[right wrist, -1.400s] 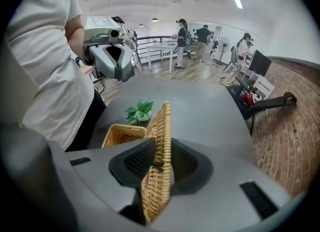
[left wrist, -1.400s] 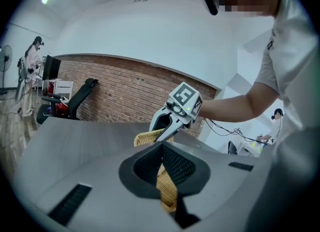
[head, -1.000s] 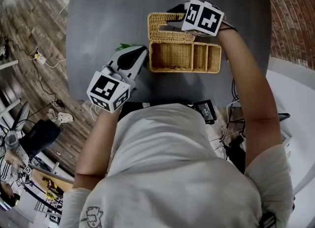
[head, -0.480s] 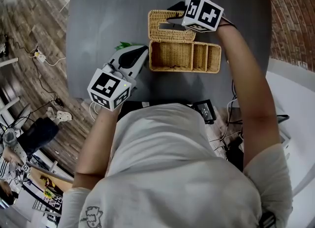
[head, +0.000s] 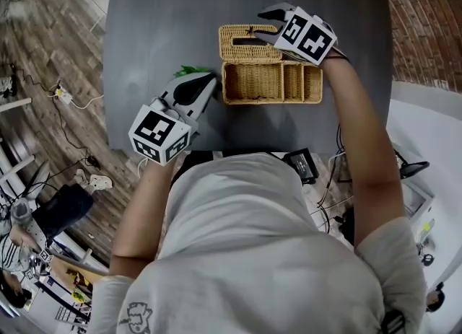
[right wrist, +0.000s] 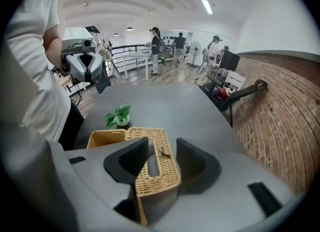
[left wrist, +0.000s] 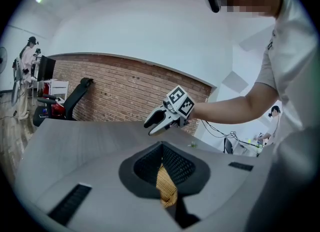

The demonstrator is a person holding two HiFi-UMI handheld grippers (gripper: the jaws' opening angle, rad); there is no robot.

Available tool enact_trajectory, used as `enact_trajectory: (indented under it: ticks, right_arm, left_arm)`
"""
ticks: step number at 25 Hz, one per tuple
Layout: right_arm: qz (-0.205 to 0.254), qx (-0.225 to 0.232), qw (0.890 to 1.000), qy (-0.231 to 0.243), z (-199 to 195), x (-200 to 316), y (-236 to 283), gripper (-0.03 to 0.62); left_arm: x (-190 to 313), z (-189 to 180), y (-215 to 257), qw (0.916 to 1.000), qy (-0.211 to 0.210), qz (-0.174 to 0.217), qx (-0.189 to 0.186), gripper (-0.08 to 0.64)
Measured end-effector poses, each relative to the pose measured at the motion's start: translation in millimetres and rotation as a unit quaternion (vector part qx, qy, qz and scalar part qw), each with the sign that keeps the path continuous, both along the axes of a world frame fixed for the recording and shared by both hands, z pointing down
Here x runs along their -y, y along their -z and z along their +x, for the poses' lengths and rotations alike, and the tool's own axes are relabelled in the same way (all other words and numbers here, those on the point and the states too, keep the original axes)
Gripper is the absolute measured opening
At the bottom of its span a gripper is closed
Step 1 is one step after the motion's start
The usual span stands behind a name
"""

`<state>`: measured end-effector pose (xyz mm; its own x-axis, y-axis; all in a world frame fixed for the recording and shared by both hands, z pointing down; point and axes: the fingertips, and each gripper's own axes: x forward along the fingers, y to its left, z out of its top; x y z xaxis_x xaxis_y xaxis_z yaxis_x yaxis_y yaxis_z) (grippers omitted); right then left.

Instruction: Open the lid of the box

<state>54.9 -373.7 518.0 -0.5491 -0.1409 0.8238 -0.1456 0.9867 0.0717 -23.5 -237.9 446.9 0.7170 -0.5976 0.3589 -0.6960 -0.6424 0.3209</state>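
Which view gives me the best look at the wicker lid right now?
Right gripper view: the lid lies close below, slot and weave clear, between the right gripper's jaws, which have just been opening. Head view shows it partly under that gripper. Left gripper view doesn't show it.

In the head view, the left gripper point(head: 212, 80) covers all but a few leaves of the potted plant point(head: 189, 70) left of the wicker box point(head: 271, 101). Behind the box, the right gripper point(head: 261, 25) hides the lid's point(head: 231, 51) right end.
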Motion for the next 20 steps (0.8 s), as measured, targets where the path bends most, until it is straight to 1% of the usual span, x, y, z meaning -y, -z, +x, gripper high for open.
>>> enact_trajectory:
  ticks: [4,10,15,20]
  right_arm:
    - [0.01,0.024,0.999,-0.035,0,-31,9,0.178]
    - [0.032,0.069,0.994,-0.074,-6,-83,28,0.148]
    - [0.052,0.102,0.987,-0.116,-12,-124,47,0.129]
    - [0.068,0.135,0.976,-0.156,-21,-166,70,0.101]
  left_arm:
    - [-10,-8,8,0.9999,-0.009,0.008,0.0,0.011]
    - [-22,-18,25,0.9986,-0.043,0.029,-0.002,0.011]
    - [-40,-28,39,0.9962,-0.071,0.05,-0.003,0.011]
    - [-63,-43,50,0.9933,-0.095,0.066,-0.007,0.011]
